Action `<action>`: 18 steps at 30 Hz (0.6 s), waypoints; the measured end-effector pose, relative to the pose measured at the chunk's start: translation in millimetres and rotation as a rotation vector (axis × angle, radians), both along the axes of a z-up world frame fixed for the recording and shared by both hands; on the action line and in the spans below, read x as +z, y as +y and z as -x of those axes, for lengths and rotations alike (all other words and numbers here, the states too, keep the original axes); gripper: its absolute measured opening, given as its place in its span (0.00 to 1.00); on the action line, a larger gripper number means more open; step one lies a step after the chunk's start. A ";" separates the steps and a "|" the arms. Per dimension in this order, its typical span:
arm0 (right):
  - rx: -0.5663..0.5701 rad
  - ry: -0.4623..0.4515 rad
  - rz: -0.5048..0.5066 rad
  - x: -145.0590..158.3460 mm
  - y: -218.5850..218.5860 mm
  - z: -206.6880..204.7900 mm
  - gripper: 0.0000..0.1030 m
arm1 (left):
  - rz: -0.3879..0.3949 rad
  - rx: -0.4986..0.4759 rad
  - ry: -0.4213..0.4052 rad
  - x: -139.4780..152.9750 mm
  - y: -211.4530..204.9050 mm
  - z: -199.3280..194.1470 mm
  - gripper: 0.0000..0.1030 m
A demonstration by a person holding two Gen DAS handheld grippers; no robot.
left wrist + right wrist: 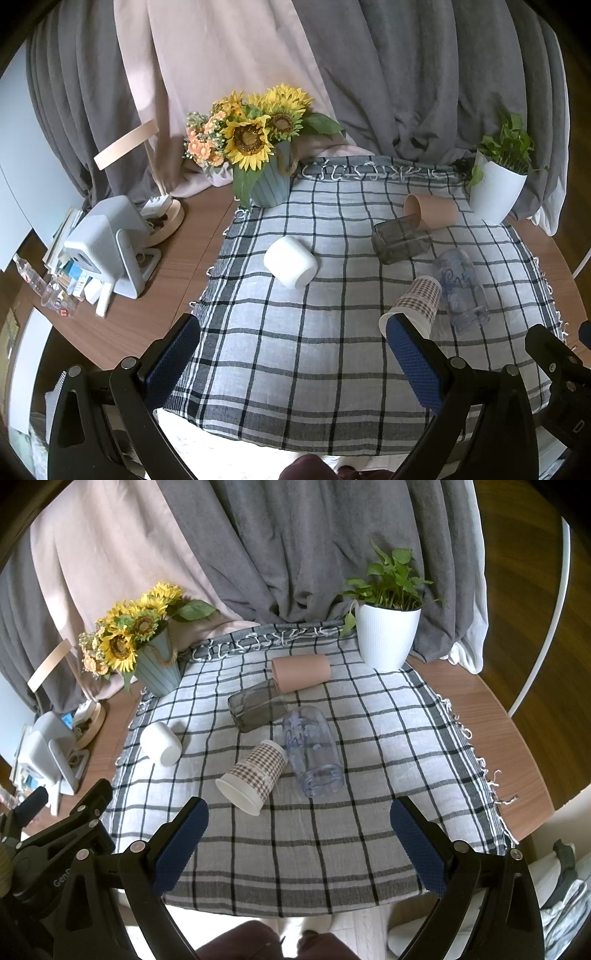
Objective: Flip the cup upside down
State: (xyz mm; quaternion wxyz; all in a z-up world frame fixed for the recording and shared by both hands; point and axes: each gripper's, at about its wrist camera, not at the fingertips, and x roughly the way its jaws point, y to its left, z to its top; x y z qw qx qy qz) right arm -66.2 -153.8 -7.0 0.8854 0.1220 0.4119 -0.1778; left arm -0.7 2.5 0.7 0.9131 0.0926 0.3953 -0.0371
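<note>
Cups all lie on their sides on the checked cloth (332, 849): white cup (160, 744) left, plaid paper cup (255, 775) mid, touching the clear cup (314, 753); grey glass (256, 707) touches the pink cup (301, 672) behind. I see nothing inside any. My left gripper (295, 363) and right gripper (299, 843) hover spread wide, holding nothing, over bare cloth at the near edge. Sunflower pot (159, 670) and plant pot (386, 635) flank the far edge.

Five cups lie on their sides: a white cup (161, 744) apart at left, a checked paper cup (253, 777) touching a clear printed glass (314, 753). Behind them, a smoky glass (256, 709) rests against a pink cup (301, 672).
</note>
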 end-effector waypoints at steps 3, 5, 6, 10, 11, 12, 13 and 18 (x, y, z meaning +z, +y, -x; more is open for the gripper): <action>0.000 0.000 0.000 -0.3 0.1 -0.7 0.96 | 0.000 -0.001 0.001 0.0 0.2 0.0 1.00; 0.000 0.002 -0.001 -0.4 0.8 -1.0 0.96 | 0.000 0.000 0.002 0.3 0.9 -0.5 1.00; 0.000 0.001 -0.001 -0.4 0.2 -1.1 0.96 | 0.000 0.000 0.002 0.7 1.3 -0.5 1.00; 0.000 0.001 -0.001 -1.4 1.1 -0.6 0.96 | -0.001 -0.002 0.002 0.0 0.9 -0.3 1.00; 0.000 0.001 -0.001 -1.4 1.1 -0.8 0.96 | -0.001 -0.002 0.004 -0.1 1.0 -0.3 1.00; 0.001 0.002 -0.001 -1.4 1.3 -0.9 0.96 | 0.000 -0.002 0.006 -0.1 1.8 -1.0 1.00; 0.000 0.002 -0.001 -1.4 1.7 -1.0 0.96 | 0.000 -0.002 0.007 0.4 2.7 -1.2 1.00; 0.000 0.004 -0.001 -1.4 1.7 -2.2 0.96 | -0.002 -0.002 0.009 -1.2 2.9 -2.2 1.00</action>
